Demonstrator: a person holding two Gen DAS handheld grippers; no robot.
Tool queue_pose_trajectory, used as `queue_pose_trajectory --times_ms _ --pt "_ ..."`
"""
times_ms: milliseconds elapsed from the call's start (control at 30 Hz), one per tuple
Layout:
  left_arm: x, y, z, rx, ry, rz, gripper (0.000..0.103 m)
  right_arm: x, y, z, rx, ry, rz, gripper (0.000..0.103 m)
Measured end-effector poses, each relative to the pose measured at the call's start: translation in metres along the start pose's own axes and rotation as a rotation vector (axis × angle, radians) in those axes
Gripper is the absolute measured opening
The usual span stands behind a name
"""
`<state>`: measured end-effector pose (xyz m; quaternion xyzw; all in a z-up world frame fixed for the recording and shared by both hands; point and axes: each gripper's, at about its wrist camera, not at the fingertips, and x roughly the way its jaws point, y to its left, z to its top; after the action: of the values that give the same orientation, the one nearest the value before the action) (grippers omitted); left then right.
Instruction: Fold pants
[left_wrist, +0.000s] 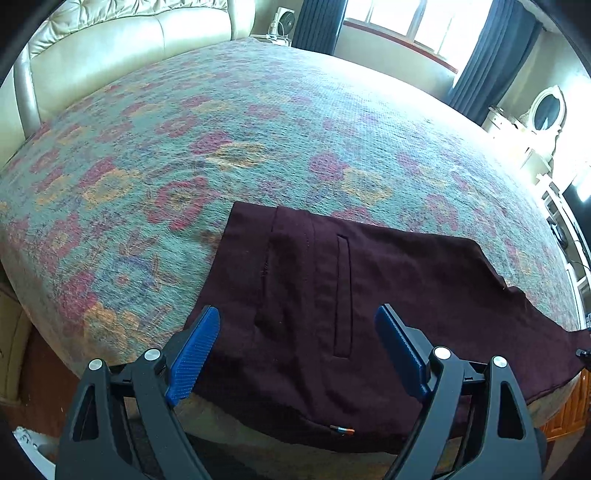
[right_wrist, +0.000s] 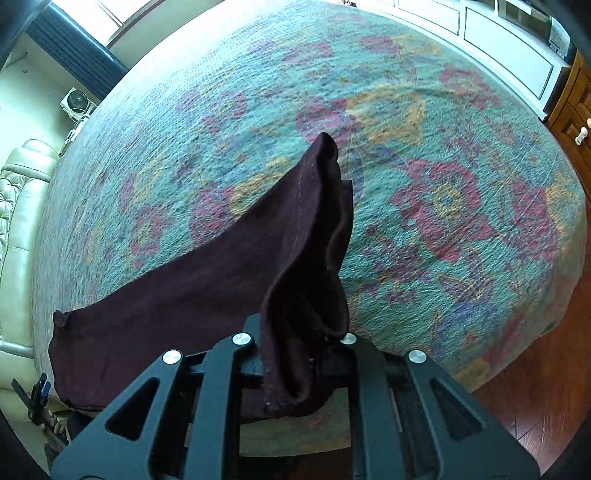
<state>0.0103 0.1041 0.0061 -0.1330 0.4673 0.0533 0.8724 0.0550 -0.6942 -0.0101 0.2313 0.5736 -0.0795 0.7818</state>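
Observation:
Dark maroon pants (left_wrist: 332, 295) lie near the bed's front edge in the left wrist view, waist end with a welt pocket toward the camera. My left gripper (left_wrist: 297, 347) is open just above the waist part, blue pads (left_wrist: 194, 354) wide apart, holding nothing. In the right wrist view my right gripper (right_wrist: 299, 354) is shut on the leg end of the pants (right_wrist: 306, 236). The cloth stands up out of the jaws in a fold, and the rest trails down left to the bed.
The bed has a teal bedspread with red and orange flowers (left_wrist: 258, 129). A cream leather headboard (left_wrist: 110, 48) is at the far left. Windows with dark curtains (left_wrist: 491, 55) and white furniture (right_wrist: 498, 48) stand beyond. Wooden floor (right_wrist: 535, 398) lies past the bed's edge.

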Motion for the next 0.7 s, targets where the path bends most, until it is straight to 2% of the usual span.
queue_pose_trajectory --times_ms 167,367,533,700 --pt "0.004 0.002 -0.002 0.026 0.007 0.005 0.085 -0.045 0.031 -0.001 -0.049 -0.057 0.023 0.013" --pt "0.009 0.004 -0.007 -0.004 0.034 -0.030 0.085 -0.093 0.094 -0.007 -0.149 -0.097 0.051 0.013" --pt "0.005 -0.006 -0.010 0.039 0.031 -0.024 0.085 -0.107 0.159 -0.021 -0.242 -0.116 0.097 0.013" --pt "0.000 -0.016 -0.012 0.068 0.022 -0.031 0.085 -0.096 0.216 -0.043 -0.300 -0.119 0.140 0.013"
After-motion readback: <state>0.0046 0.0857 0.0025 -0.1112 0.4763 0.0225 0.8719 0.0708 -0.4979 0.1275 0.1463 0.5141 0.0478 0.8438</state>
